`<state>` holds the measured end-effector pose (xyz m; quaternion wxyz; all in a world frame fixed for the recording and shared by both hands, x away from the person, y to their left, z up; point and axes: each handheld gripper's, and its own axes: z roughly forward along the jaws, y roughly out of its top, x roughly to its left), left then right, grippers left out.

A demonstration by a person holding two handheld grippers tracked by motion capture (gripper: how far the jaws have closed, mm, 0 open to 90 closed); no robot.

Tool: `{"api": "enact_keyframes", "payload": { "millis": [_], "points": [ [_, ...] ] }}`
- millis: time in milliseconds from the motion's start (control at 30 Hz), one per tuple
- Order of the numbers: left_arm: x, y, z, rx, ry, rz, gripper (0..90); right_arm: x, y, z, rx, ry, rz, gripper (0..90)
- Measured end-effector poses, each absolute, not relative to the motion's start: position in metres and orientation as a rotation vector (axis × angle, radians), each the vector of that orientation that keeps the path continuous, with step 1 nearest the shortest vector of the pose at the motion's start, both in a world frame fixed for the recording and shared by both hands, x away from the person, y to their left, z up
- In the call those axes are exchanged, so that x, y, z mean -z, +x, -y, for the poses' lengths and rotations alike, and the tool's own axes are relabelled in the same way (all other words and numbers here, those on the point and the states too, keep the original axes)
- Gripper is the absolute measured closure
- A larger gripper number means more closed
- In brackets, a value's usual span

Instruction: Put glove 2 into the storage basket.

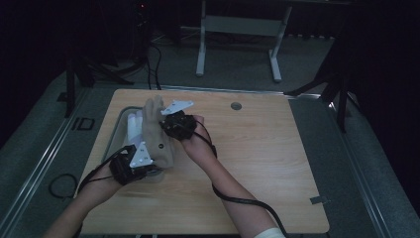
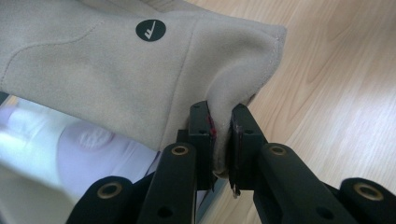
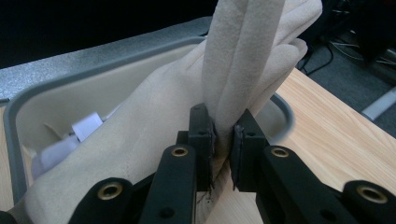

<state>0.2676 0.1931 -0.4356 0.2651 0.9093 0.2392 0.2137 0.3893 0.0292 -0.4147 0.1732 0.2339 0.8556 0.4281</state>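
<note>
Here, a beige suede-like fabric glove (image 1: 157, 136) was held stretched between both grippers above the left part of the light wooden table (image 1: 257, 163). The left gripper (image 1: 130, 166), at roughly 7 o'clock from the glove's middle in the high view, had its jaws pressed together on the cuff corner of the glove; in the left gripper view (image 2: 223, 140) a fold of the beige cloth (image 2: 116, 79) sat pinched between the two black pads, and a round dark logo patch (image 2: 151, 30) showed on the fabric at 11 o'clock from the pinch. The right gripper (image 1: 174, 124), at about 2 o'clock from the glove's middle, likewise clamped the glove; in the right gripper view (image 3: 223, 140) its jaws nipped the material (image 3: 154, 130) just below the fingers, which rose upright toward 12 o'clock.

Under and behind the glove lay a shallow cream plastic tray with a grey rim (image 3: 18, 121), at the table's 9 o'clock side in the high view (image 1: 120, 116). White cloth items (image 3: 70, 140) lay inside the tray; their exact kind could not be told. A small round grey grommet (image 1: 236, 106) sat in the tabletop at 12 o'clock, well apart from the glove. A black cable (image 1: 237, 198) trailed from the right gripper along the person's forearm.
</note>
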Motion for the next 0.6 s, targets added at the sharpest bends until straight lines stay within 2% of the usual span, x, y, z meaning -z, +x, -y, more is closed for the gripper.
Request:
{"api": "enact_keyframes", "payload": {
  "millis": [233, 600],
  "points": [
    [0.441, 0.262, -0.221, -0.579, 2.453, -0.717, 81.5, 0.424, 0.396, -0.071, -1.21, 0.623, -2.49, 80.8],
    [0.453, 0.267, -0.233, -0.555, 2.449, -0.778, 81.5, 0.443, 0.405, -0.094, -1.176, 0.612, -2.522, 80.7]
  ]
}}
